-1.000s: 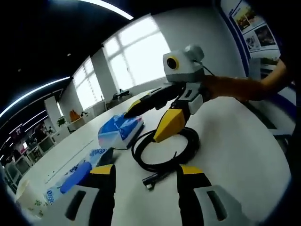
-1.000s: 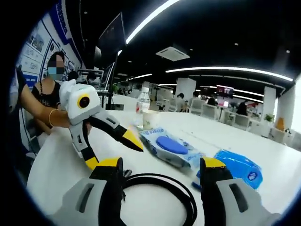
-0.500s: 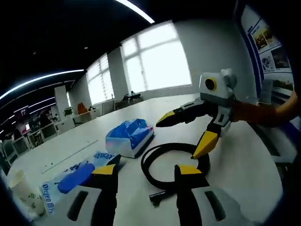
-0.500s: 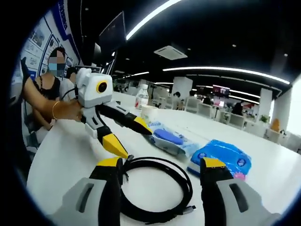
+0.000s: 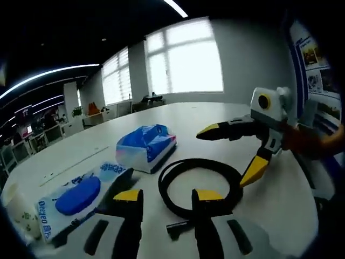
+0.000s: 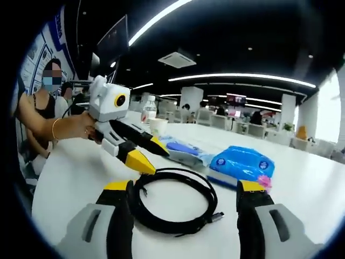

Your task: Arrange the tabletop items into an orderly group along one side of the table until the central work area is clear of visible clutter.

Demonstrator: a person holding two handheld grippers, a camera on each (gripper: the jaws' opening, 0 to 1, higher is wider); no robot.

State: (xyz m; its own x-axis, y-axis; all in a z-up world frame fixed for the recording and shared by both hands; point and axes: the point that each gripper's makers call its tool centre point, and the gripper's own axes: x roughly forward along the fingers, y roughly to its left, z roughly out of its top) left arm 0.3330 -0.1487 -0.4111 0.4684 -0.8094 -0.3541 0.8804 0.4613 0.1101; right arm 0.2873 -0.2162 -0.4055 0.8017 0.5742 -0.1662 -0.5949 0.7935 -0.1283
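1. My left gripper (image 5: 163,195) is held low over the white table (image 5: 280,189), its yellow-tipped jaws moderately apart with nothing between them.
2. Just past those jaws lies the coiled black cable (image 5: 199,186); its plug end sits between my left jaws' tips but is not gripped.
3. In the left gripper view the blue tissue pack (image 5: 145,148) lies beyond the coil, and the flat wet-wipes pack (image 5: 75,197) with its blue lid lies beside my left jaw, nearer to me.
4. A paper cup (image 5: 21,218) stands at the table edge next to the wipes.
5. My right gripper (image 6: 184,189) is wide open and empty, its jaws straddling the near side of the cable (image 6: 172,199) without touching it.
6. From the right gripper view I see my left gripper (image 6: 148,154) held in a hand (image 6: 81,128), its lower jaw tip just over the coil's far rim.
7. From this side, the tissue pack (image 6: 241,163), wipes pack (image 6: 180,151), cup (image 6: 158,127) and a water bottle (image 6: 146,116) line up behind the cable.
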